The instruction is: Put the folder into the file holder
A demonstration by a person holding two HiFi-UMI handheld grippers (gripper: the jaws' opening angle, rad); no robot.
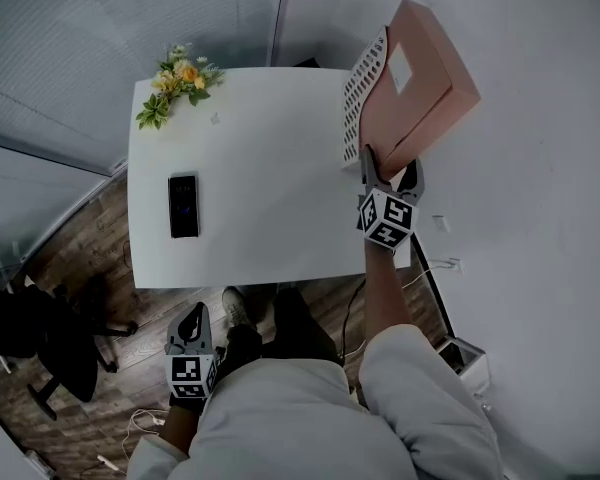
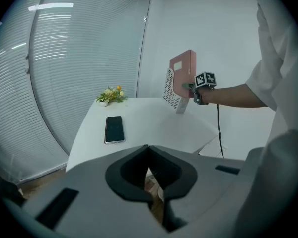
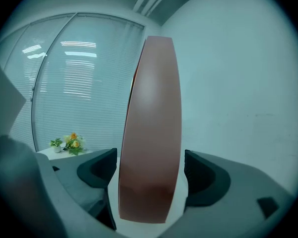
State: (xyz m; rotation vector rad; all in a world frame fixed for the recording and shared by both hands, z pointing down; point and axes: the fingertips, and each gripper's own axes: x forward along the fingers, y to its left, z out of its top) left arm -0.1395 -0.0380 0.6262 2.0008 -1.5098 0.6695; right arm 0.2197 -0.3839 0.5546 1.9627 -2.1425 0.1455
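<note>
Head view: left gripper (image 1: 188, 328), jaws together and empty, hangs well left of the holder (image 1: 364, 90). Folder (image 1: 420, 73) stands in the holder; it looks stiff, light and smooth, best pinched at its near edge. Right gripper (image 1: 391, 171) straddles that edge, jaws wide, not pressing.

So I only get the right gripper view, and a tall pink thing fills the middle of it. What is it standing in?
Observer: The pink folder stands in a white perforated file holder at the far right corner of the table.
Visitor: Is anything on there besides the flowers?
Observer: A black phone lies flat on the left half.
Visitor: And the left gripper?
Observer: It is held off the table, close to the person's body, shut with nothing in it.
</note>
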